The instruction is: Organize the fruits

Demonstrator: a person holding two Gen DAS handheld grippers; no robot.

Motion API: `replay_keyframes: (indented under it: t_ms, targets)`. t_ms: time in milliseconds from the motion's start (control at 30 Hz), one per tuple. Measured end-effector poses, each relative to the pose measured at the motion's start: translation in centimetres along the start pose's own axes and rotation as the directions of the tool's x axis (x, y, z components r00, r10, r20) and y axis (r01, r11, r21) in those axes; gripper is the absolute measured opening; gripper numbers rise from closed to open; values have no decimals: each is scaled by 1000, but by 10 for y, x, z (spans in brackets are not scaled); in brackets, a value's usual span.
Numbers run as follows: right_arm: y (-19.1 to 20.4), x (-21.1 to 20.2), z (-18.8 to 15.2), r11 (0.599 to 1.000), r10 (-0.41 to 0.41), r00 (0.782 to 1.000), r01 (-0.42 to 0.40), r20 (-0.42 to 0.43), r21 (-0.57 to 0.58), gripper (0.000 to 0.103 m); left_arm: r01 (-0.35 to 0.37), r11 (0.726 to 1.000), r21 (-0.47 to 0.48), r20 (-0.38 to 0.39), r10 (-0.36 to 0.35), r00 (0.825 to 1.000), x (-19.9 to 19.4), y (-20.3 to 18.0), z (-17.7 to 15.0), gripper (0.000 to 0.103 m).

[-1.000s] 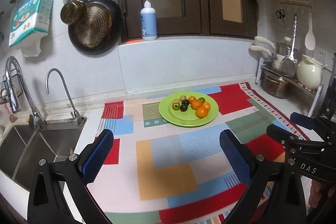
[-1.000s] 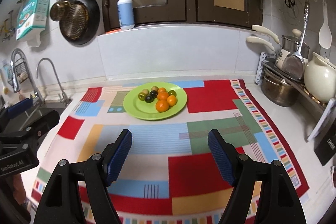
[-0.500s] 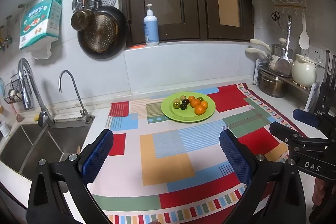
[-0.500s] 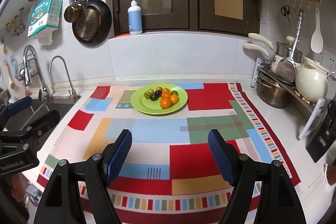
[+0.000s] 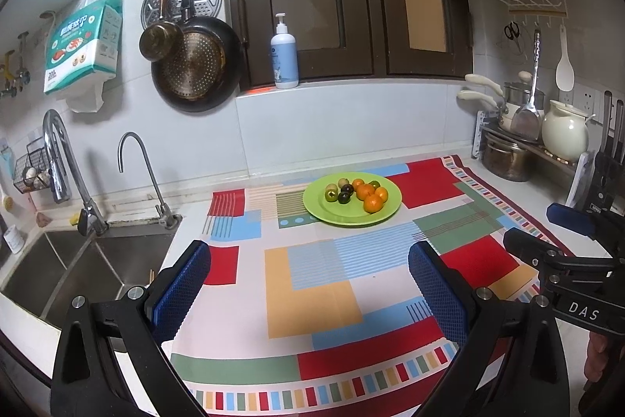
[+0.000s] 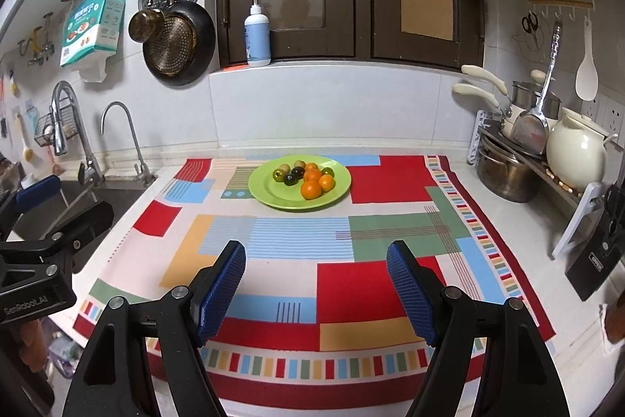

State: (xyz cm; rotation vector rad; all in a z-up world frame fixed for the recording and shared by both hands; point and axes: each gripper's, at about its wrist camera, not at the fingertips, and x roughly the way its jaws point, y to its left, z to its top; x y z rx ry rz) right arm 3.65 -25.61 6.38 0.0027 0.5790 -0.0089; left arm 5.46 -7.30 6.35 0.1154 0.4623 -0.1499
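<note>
Left gripper (image 5: 308, 284) and right gripper (image 6: 316, 284) both hang with jaws wide apart and nothing between them, well short of the plate (image 6: 336, 192), over the near part of the mat (image 6: 242, 233). On the plate, oranges (image 6: 318, 182) sit touching the dark and green fruits (image 6: 287, 174) in one cluster toward its back. Likely risk: a wide jaw going for one fruit nudges its neighbours, and round fruit rolls off the shallow rim.
</note>
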Motion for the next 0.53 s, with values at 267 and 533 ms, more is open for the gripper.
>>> replay_keyframes:
  t_ms: [267,533]
  targets:
    - [1,0,-1,1000,0,1000,0,0,-4,75,-1,1000,-4,3,1,1000,-3,0,0,103]
    - [4,-2,-2,1000,7,1000,-7,2,-8,75,-4,1000,-7,4,4,1000,-3,1,2,103]
